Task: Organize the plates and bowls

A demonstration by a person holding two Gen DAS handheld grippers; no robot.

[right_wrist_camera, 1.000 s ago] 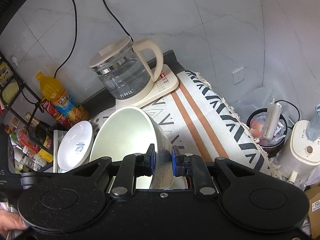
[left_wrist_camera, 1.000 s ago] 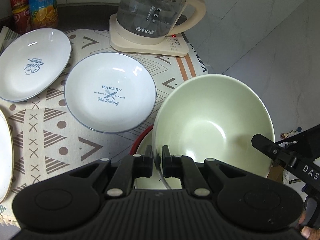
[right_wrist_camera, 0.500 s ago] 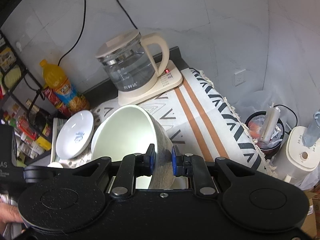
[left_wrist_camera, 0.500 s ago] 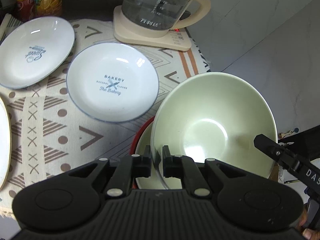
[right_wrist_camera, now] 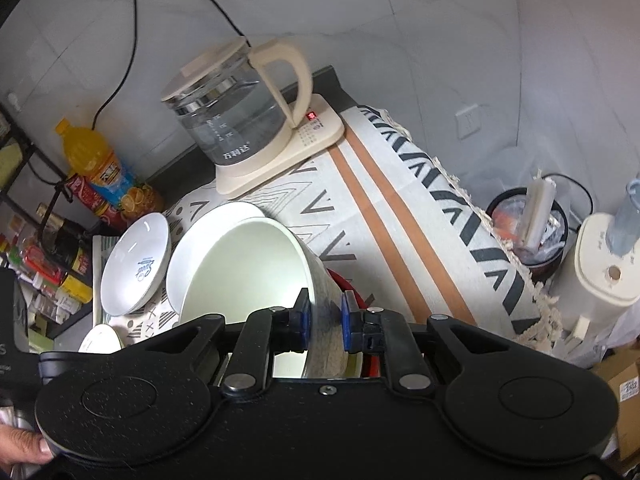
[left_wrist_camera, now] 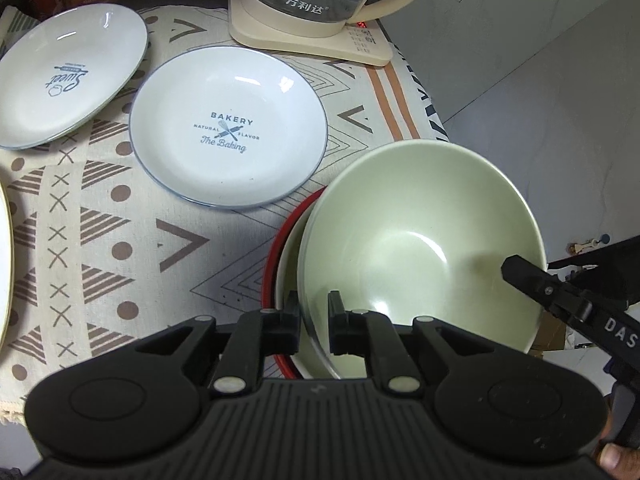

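Observation:
A large pale green bowl [left_wrist_camera: 420, 248] is held tilted over a red-rimmed bowl [left_wrist_camera: 276, 256] at the cloth's near right. My left gripper [left_wrist_camera: 314, 326] is shut on the green bowl's near rim. My right gripper [right_wrist_camera: 324, 322] is shut on the opposite wall of the same bowl [right_wrist_camera: 244, 264]; its finger shows in the left wrist view [left_wrist_camera: 536, 284]. A white "Bakery" plate [left_wrist_camera: 228, 128] lies in the middle of the cloth and a white "Sweet" plate [left_wrist_camera: 68, 76] to its far left. Another plate's edge [left_wrist_camera: 5, 264] shows at the left border.
A glass kettle on a cream base [left_wrist_camera: 308, 12] stands at the back, with drink bottles [right_wrist_camera: 100, 176] behind the plates. The table's right edge [right_wrist_camera: 472, 208] drops to the floor, where a bin [right_wrist_camera: 528, 232] and a white appliance [right_wrist_camera: 600, 280] stand. A shelf with bottles [right_wrist_camera: 44, 264] is at left.
Both grippers have carried the green bowl lower and nearer to the red-rimmed bowl. The plates and kettle have not moved.

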